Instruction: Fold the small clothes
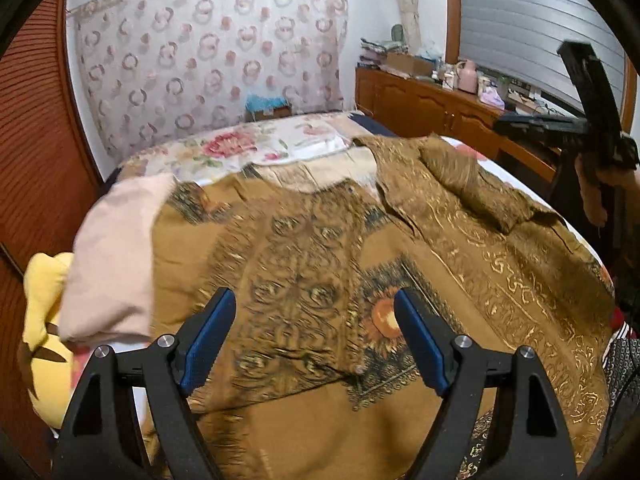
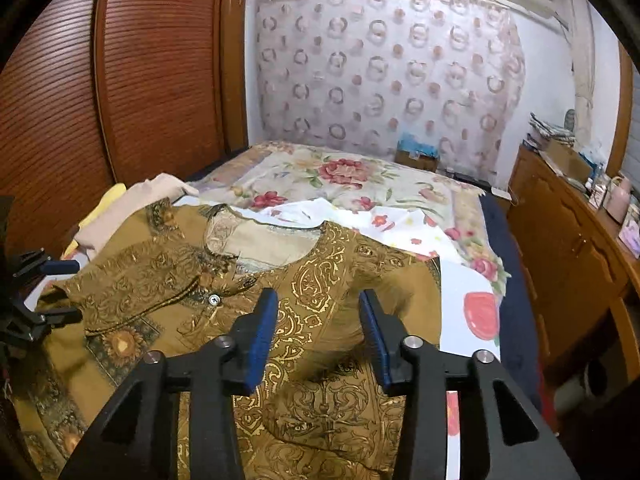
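A brown shirt with gold and black ornament [image 1: 304, 248] lies spread on the bed, collar toward the far end. Its right side is folded inward, and a sleeve [image 1: 472, 184] lies on top of it. In the right wrist view the shirt [image 2: 320, 272] shows a white button [image 2: 215, 299] on its front. My left gripper [image 1: 314, 296] hovers open above the shirt's front, with nothing between its blue pads. My right gripper [image 2: 318, 296] is held above the folded side, its jaws apart and nothing between them. The left gripper [image 2: 60, 290] also shows at the left edge of the right wrist view.
A folded pink cloth [image 1: 112, 260] and a yellow plush toy [image 1: 44, 320] lie left of the shirt. The floral bedsheet [image 2: 344, 176] stretches beyond it to a small box [image 2: 416, 156]. A wooden cabinet [image 2: 568, 240] with clutter stands right of the bed. A slatted wardrobe [image 2: 152, 80] is on the left.
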The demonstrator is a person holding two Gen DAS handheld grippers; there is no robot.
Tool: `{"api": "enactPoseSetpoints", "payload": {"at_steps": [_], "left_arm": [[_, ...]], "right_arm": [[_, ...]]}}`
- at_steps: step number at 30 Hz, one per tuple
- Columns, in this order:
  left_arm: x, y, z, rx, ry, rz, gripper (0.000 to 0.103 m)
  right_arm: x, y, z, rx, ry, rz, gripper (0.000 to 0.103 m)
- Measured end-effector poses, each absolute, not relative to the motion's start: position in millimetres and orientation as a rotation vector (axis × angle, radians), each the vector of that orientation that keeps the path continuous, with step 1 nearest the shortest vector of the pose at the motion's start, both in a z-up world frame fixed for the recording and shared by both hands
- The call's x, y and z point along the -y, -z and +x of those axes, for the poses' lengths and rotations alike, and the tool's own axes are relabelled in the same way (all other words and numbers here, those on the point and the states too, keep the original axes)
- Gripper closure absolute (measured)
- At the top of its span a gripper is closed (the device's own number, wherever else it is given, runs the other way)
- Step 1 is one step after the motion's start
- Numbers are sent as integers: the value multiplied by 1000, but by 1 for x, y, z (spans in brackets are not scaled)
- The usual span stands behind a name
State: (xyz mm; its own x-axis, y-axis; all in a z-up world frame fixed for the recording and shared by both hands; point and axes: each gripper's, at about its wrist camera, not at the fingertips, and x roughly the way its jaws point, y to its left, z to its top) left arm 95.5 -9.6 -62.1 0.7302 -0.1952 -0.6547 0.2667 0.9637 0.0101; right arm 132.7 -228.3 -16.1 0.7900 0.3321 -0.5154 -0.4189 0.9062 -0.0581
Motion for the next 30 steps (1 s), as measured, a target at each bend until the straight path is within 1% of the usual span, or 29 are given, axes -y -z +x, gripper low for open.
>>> {"api": "enactPoseSetpoints", "payload": {"at_steps": [4,8,13,19,20,21,22,23,30], "left_arm": [[-1,55,98,-687,241,88,21],[-6,56,105,-691,225,77,21],[-15,58,117,-697,208,80,21],[-29,62,129,-709,178,74,21],[-31,62,130,-710,175,71,21],[-34,63,131,-713,168,67,21],[-36,64,132,-715,164,64,21],[-38,65,133,-718,160,62,21],[-50,66,142,-713,132,56,21]], "right_arm": [[243,23,130,-515,-366,-182,59],[238,38,146,-594,-314,-213,58],[239,64,181,-713,-319,-160,59],[233,80,216,-788,-366,-170,59],[232,80,218,-792,-370,-174,62],[230,80,222,-799,-380,-178,69],[231,80,225,-807,-391,-182,91],[229,80,229,-816,-414,-187,100],[208,57,244,-720,-525,-161,101]]}}
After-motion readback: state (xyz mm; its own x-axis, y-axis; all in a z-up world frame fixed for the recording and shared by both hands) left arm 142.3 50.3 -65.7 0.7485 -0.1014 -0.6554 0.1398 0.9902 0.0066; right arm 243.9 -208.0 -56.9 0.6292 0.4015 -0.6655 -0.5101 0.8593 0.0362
